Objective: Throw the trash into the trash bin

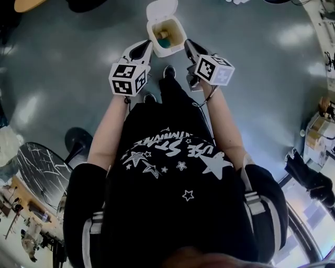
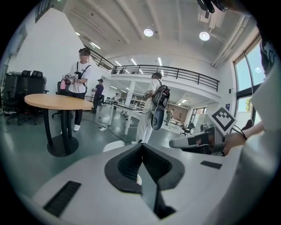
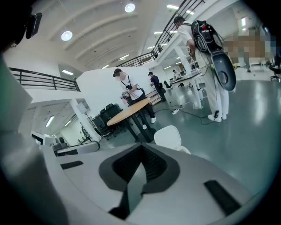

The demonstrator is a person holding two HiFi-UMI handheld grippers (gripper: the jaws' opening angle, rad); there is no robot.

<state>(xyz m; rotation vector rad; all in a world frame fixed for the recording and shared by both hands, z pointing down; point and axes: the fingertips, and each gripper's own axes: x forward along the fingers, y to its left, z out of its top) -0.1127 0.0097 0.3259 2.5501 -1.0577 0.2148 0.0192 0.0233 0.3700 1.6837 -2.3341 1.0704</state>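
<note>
Jaws closed, left gripper and right gripper hover near trash bin.

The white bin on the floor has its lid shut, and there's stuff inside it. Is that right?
Not quite. The white bin on the floor has its lid flipped open, not shut. The head view shows this, and that is how you can see the stuff inside it.

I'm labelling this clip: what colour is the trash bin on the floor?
White; the trash bin shows best in the head view.
</note>
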